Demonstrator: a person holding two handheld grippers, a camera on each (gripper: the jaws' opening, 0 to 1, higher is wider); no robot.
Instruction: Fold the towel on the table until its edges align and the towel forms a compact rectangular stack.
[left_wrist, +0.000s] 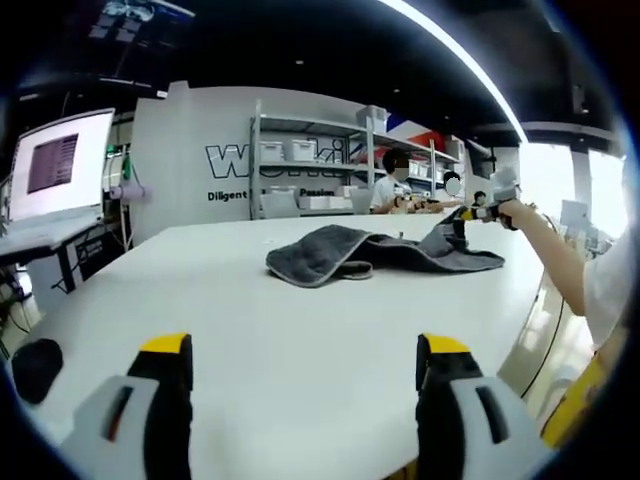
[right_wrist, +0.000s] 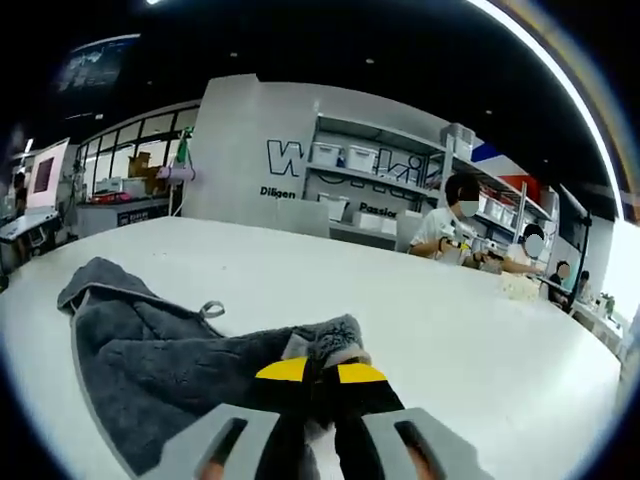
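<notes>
The grey towel (left_wrist: 375, 255) is lying crumpled on the white table (left_wrist: 300, 340), toward the far side in the left gripper view, with one rounded lobe bulging toward the camera and a longer tail stretching off to the right. The left gripper (left_wrist: 305, 358) is hovering low over bare tabletop well short of the cloth; its two yellow-tipped jaws are standing wide apart with nothing between them. In that same view the right gripper (left_wrist: 462, 222) is sitting at the towel's right-hand end, held by a person's hand (left_wrist: 512, 210), and a peak of cloth is rising up to its tip. In the right gripper view the right gripper (right_wrist: 320, 372) is showing its yellow tips drawn nearly together, with a bunched fold of the towel (right_wrist: 160, 350) pinched in the narrow gap between them; the rest of the cloth is spreading away to the left across the table (right_wrist: 480, 330), a pale hem running along its edge and a small hanging loop (right_wrist: 211, 310) lying on the tabletop beside it. Background: a monitor (left_wrist: 62, 165) is lit at the left, shelving (right_wrist: 370, 180) with bins is standing against the grey wall, and seated people (right_wrist: 445, 235) are working at the table's far edge.
</notes>
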